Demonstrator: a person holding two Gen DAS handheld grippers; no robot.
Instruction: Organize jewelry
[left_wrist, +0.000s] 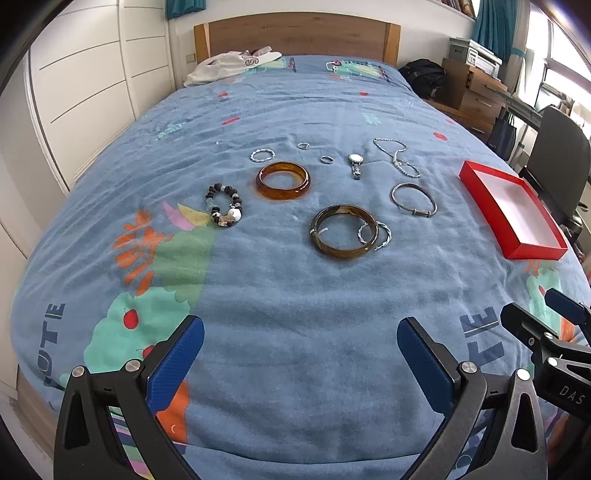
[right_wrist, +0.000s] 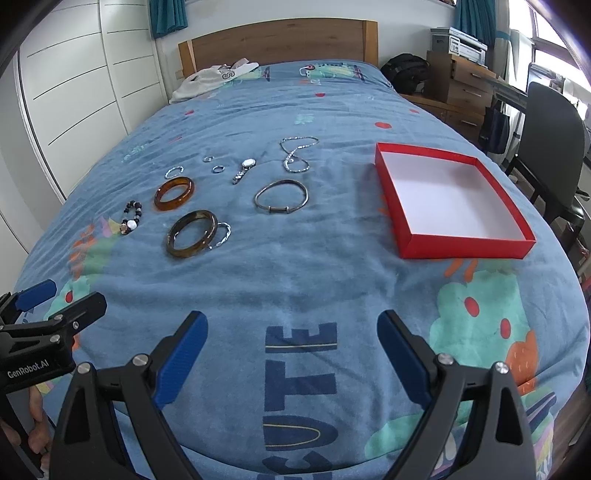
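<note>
My left claw (left_wrist: 301, 358) and right claw (right_wrist: 291, 350) hang wide and empty over the bed (left_wrist: 295, 314); jewelry lies scattered left of the empty red box (right_wrist: 461, 243). Thin rings (left_wrist: 326, 159) could sink into soft fabric and slip my grasp.

Left of the box (right_wrist: 391, 173) I count two thick bangles (left_wrist: 283, 180) (left_wrist: 344, 231), one thin bangle (left_wrist: 413, 201), two twisted bracelets (left_wrist: 262, 154) (left_wrist: 380, 236), one bead bracelet (left_wrist: 224, 205), two rings (left_wrist: 303, 146) (left_wrist: 327, 159), one watch (left_wrist: 356, 165), one chain (left_wrist: 399, 157).
</note>
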